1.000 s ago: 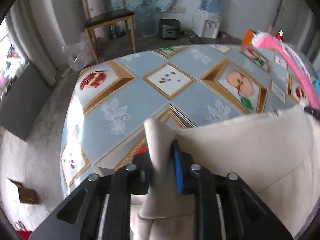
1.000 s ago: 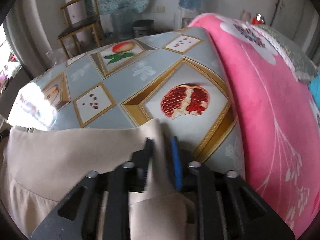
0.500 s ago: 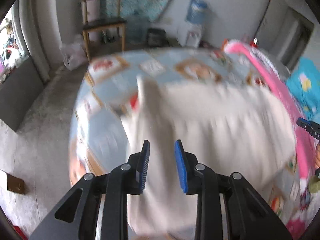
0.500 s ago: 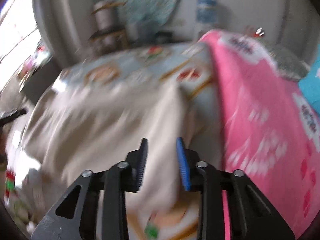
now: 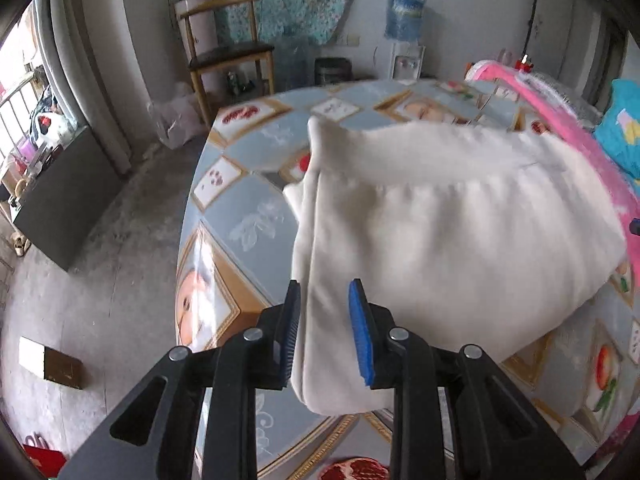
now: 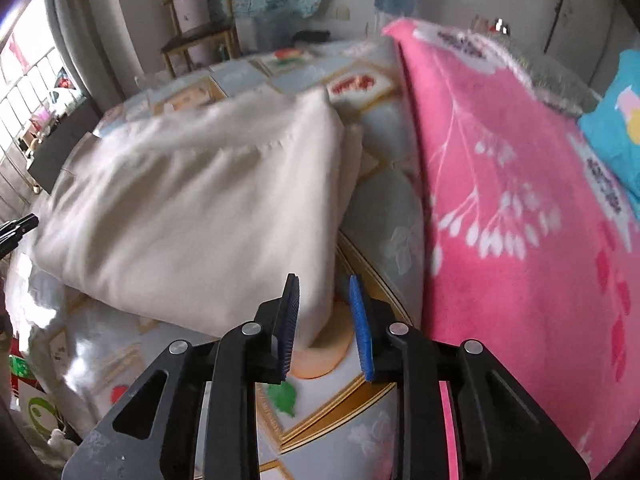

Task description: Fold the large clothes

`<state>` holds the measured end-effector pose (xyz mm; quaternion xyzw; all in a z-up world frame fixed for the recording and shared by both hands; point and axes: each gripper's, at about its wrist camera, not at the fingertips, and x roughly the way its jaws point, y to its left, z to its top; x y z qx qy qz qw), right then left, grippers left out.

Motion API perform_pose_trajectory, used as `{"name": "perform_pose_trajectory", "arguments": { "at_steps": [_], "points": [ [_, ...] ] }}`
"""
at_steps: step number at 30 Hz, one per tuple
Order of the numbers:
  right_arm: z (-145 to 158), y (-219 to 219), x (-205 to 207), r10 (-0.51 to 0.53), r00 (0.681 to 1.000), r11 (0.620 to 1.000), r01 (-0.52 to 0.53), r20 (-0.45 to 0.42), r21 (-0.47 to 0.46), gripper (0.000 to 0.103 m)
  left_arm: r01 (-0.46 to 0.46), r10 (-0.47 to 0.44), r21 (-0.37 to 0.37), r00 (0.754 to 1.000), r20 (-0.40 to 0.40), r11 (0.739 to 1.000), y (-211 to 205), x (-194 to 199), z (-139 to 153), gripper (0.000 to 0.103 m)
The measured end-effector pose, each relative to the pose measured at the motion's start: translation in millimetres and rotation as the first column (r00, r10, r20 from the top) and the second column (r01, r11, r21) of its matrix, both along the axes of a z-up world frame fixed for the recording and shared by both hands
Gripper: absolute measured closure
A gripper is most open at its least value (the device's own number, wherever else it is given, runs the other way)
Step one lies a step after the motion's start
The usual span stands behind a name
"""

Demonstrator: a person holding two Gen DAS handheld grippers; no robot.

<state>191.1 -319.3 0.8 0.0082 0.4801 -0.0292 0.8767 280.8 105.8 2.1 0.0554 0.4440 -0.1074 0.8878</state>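
Lying doubled on fruit-print tablecloth, cream garment rests folded; left gripper and right gripper both apart, empty, clear of cloth so fold settles.

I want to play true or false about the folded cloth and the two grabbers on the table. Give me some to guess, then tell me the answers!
1. The cream garment lies folded on the table's fruit-patterned tablecloth. True.
2. The left gripper is squeezing the garment tight. False: its jaws stand apart, with the garment's corner in the gap between them and the pads not pressing on it.
3. A pink blanket lies beside the garment. True.
4. The right gripper holds the pink blanket. False: its jaws are open and hold nothing; the garment's corner is just in front of them.
5. A wooden chair stands on the table. False: it stands on the floor beyond the table.
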Motion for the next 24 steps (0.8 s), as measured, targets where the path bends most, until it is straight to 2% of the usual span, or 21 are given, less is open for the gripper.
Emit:
{"name": "perform_pose_trajectory", "arguments": {
  "at_steps": [3, 7, 9, 11, 14, 16, 17, 20, 21, 23, 24],
  "points": [
    [19, 32, 3, 0.086, 0.994, 0.994, -0.089, 0.061, 0.064, 0.077, 0.061, -0.059, -0.072, 0.998, 0.028, 0.996, -24, 2, 20, 0.078],
    [15, 104, 24, 0.279, 0.956, 0.954, -0.287, 0.095, 0.089, 0.076, 0.226, -0.230, -0.175, 0.973, 0.000, 0.958, -90, -3, 23, 0.075],
    [1, 140, 32, 0.353, 0.932, 0.928, -0.360, 0.084, 0.098, 0.076, 0.304, -0.313, -0.174, 0.949, -0.024, 0.937, -130, -12, 9, 0.073],
    [-14, 162, 38, 0.386, 0.920, 0.914, -0.391, 0.068, 0.109, 0.078, 0.331, -0.339, -0.152, 0.940, -0.032, 0.931, -152, -17, -5, 0.073],
    [-45, 177, 60, 0.385, 0.923, 0.915, -0.384, 0.016, 0.123, 0.080, 0.293, -0.296, -0.066, 0.954, -0.048, 0.954, -166, -8, -33, 0.073],
    [-56, 172, 70, 0.372, 0.928, 0.920, -0.367, -0.009, 0.137, 0.081, 0.249, -0.258, -0.117, 0.964, -0.068, 0.961, -158, 2, -36, 0.073],
    [-52, 169, 73, 0.362, 0.932, 0.920, -0.355, -0.012, 0.165, 0.085, 0.234, -0.245, -0.138, 0.967, -0.070, 0.962, -154, 7, -31, 0.073],
    [-32, 166, 81, 0.342, 0.939, 0.920, -0.344, 0.043, 0.189, 0.086, 0.229, -0.234, -0.157, 0.972, -0.012, 0.961, -150, 19, -18, 0.073],
    [-28, 166, 89, 0.333, 0.941, 0.921, -0.338, 0.057, 0.192, 0.086, 0.216, -0.221, -0.165, 0.975, -0.014, 0.962, -151, 29, -18, 0.073],
    [-33, 166, 103, 0.319, 0.946, 0.924, -0.323, 0.053, 0.204, 0.086, 0.198, -0.209, -0.181, 0.977, -0.040, 0.963, -154, 46, -24, 0.073],
    [-41, 168, 113, 0.321, 0.946, 0.921, -0.321, 0.038, 0.221, 0.087, 0.172, -0.187, -0.168, 0.979, -0.078, 0.971, -156, 60, -36, 0.073]
  ]
}}
